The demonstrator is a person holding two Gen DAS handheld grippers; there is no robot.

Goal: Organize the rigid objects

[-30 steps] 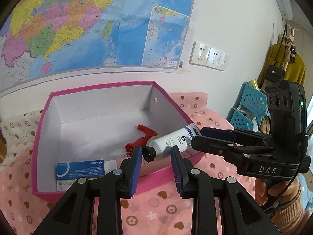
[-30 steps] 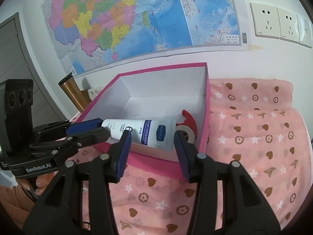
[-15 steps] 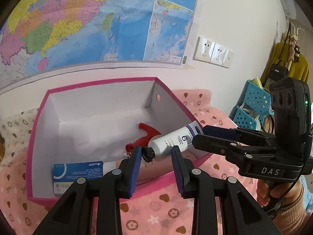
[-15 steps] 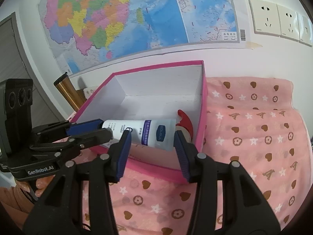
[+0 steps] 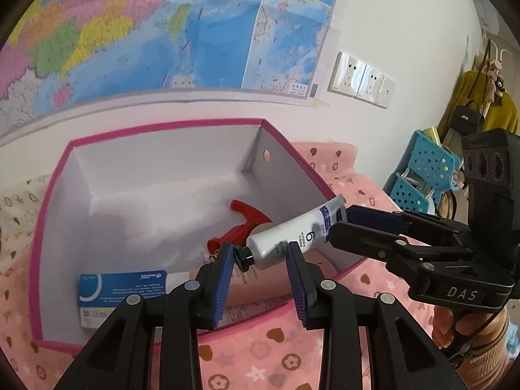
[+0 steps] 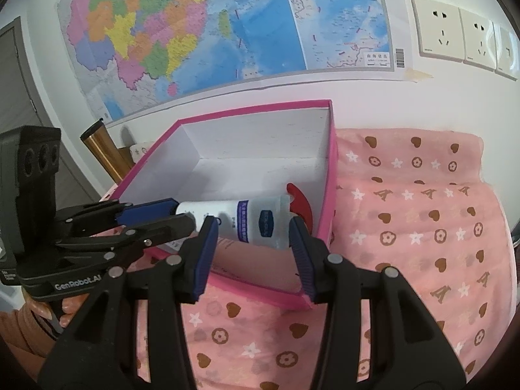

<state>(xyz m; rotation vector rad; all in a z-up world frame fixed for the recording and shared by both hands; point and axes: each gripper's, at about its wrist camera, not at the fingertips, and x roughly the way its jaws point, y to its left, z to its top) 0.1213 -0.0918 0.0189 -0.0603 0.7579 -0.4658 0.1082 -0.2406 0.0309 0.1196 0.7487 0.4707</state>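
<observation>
Pink cloth [image 6: 422, 234] printed with hearts, stars and flowers covers the table, and a large coloured map [image 6: 227, 22] hangs on the white wall behind, with wall sockets [image 6: 461, 32] at 2 o'clock in the right wrist view. On the cloth stands an open pink box [image 5: 52, 214] with white inner walls. Inside it lie a red spray trigger [image 5: 247, 221] toward the right wall and a blue-and-white carton [image 5: 120, 292] at the near left corner.

A white tube [image 5: 292, 237] hangs over the box's near right corner, held between both tools. The left gripper [image 5: 260, 260] has its blue fingers on either side of the black cap end; the right gripper [image 6: 250, 234] brackets the flat crimped end. Whether either pair actually presses the tube or stands slightly released, I cannot tell.

At 3 o'clock in the left wrist view, blue perforated baskets [image 5: 425, 169] sit beyond the table edge, with a yellow garment [image 5: 481, 110] and a black bag [image 5: 468, 118] hanging above. A brass-coloured cylinder [image 6: 104, 152] stands at 10 o'clock beside the box in the right wrist view.
</observation>
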